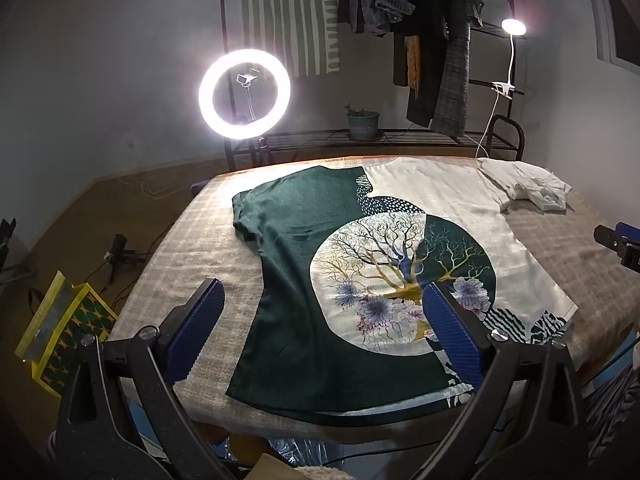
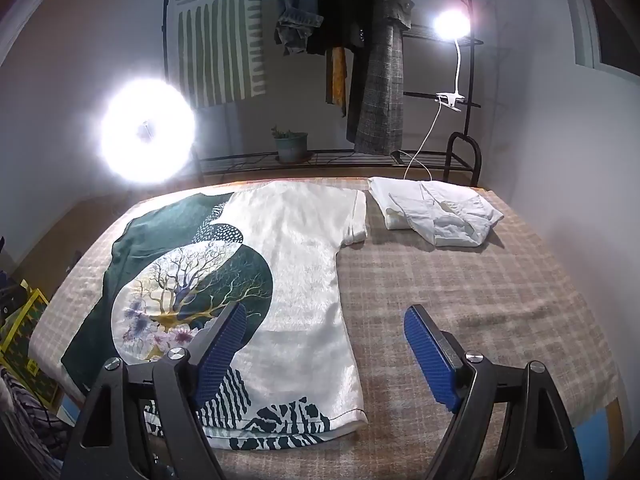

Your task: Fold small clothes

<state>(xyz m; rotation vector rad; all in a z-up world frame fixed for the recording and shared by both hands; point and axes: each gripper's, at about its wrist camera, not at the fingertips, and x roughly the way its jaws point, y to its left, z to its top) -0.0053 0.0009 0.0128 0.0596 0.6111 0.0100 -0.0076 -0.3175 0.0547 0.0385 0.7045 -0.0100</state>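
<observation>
T-shirt (image 1: 360,280) lies spread flat, print side up, on the plaid-covered bench (image 1: 192,248). Shirt is half dark green, half cream, with a round tree-and-flower print in the middle; hem toward the cameras, collar toward the far edge. Left sleeve edge looks slightly rumpled, though the fisheye curve makes this hard to judge.

Left tool (image 1: 324,332): fingers spread wide, nothing between them. It hovers over the near part of the shirt, left finger above bare plaid cloth, right finger over the flower print.

Right tool (image 2: 324,344): fingers likewise spread wide, gripping nothing. Left finger sits over the striped lower print, right finger over bare plaid, with the shirt's cream side seam between them.

White garment (image 2: 436,216) lies folded at the far right of the bench, just beside the cream sleeve, apart from it.

Behind the bench: lit ring light (image 1: 244,94), clip lamp (image 2: 451,24), clothes rack (image 1: 420,40), potted plant (image 1: 362,122).
</observation>
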